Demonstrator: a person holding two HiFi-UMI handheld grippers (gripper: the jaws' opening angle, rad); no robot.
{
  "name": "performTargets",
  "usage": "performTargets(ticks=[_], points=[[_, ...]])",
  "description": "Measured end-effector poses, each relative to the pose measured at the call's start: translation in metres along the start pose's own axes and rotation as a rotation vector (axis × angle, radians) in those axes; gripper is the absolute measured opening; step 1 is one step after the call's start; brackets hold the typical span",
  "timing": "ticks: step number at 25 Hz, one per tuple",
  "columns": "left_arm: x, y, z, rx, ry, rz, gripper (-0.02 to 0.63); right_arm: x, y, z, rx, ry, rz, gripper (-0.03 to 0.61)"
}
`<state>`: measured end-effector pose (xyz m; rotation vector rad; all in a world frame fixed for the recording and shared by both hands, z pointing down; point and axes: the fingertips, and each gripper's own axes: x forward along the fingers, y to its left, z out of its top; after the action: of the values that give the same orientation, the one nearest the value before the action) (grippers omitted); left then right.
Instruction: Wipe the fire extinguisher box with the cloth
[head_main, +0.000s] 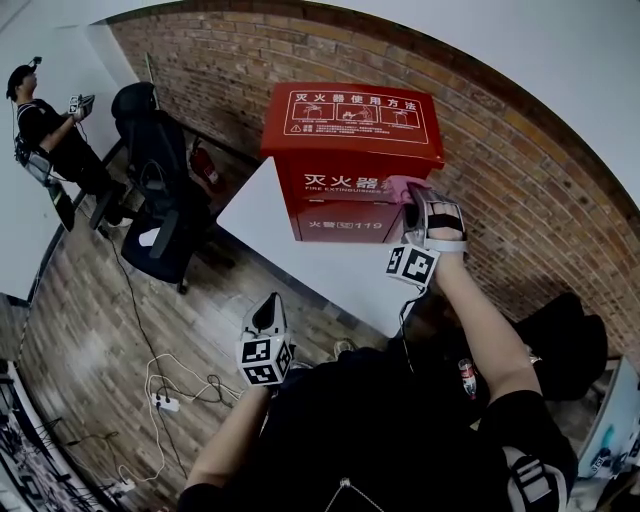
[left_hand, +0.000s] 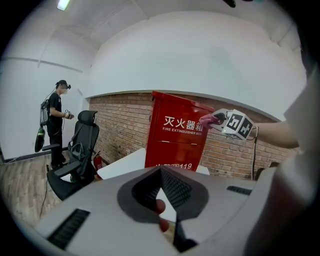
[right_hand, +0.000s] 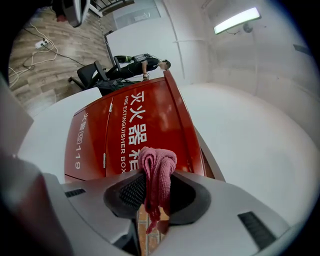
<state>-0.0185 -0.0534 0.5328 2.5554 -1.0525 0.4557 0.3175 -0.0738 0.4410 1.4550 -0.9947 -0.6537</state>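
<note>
far off on the left a person (head_main: 45, 130) stood by the white wall. a black chair (head_main: 160, 190) was next to them on the wood floor, and a small red extinguisher (head_main: 205, 165) stood on the floor just behind it. white cables (head_main: 165, 385) lay on the floor nearer, low on the left.

the left gripper (head_main: 268, 300) hung low and near, well apart from the box and out past the near edge of the white table (head_main: 300, 255). its jaws were closed together with nothing between them (left_hand: 161, 172).

the red fire extinguisher box (head_main: 355, 160) stood upright on the table, with white letters on its front.

the pink cloth (head_main: 400, 187) was bunched up at the right side of the box front, right by the last white letter. the right gripper (head_main: 418, 205) was just to the right of it. in the right gripper view the jaws were squeezed on the cloth (right_hand: 157, 165). a round lump of it stuck out past the tips and looked to touch the red front (right_hand: 140, 125), and a thin end hung back between the jaws.

a brick wall (head_main: 520, 170) ran behind the box and off to the right.
</note>
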Motion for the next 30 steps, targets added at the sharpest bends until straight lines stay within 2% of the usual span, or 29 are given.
performTargets(ticks=[13,21,24,30], points=[[-0.005,0.014,0.012,0.019,-0.006,-0.022,0.028,-0.009,-0.043,0.004,-0.007,0.016,-0.094,0.112],[-0.007,0.025,0.018,0.025,-0.009,-0.041,0.028,-0.013,-0.046,0.006,0.005,0.038,-0.101,0.112],[-0.008,0.03,0.017,0.025,-0.007,-0.048,0.028,-0.019,-0.046,0.012,0.091,0.027,-0.086,0.11],[-0.014,0.035,0.023,0.005,-0.018,-0.082,0.028,-0.046,-0.039,0.03,0.437,-0.016,-0.004,0.11]])
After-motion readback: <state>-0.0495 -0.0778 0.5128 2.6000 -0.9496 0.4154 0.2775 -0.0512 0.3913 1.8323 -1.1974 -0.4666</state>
